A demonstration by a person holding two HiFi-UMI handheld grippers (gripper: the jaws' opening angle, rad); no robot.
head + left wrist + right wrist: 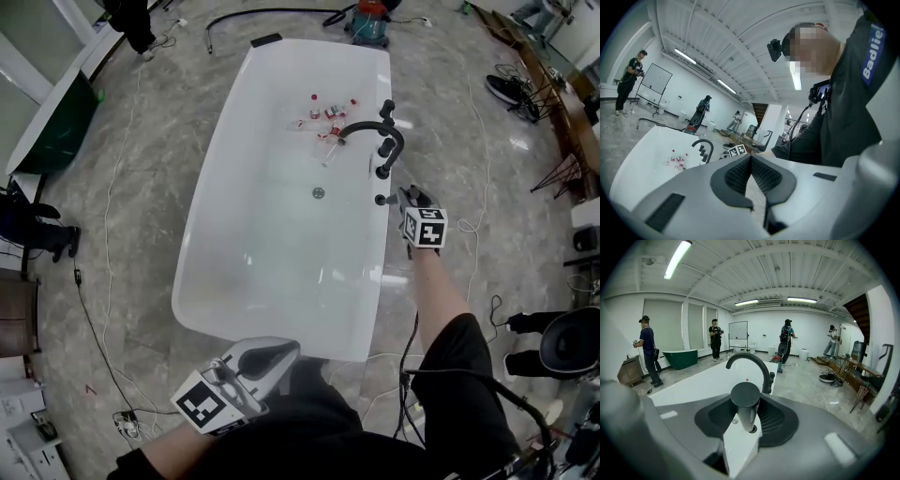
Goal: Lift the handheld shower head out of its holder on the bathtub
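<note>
R gripper (749,414) had its jaws pinching the shower head (745,397) on the stem just under the round cap. The head stood upright by the bathtub (370,309) rim, beside the faucet (375,131). Couldn't tell if it was clear of its holder. L gripper (750,159) was off by the near end, jaws pressed together, nothing in them. Prob. stiff metal w/ some weight and a smooth, slippery finish, so a mid-stem hold looked best.
</note>
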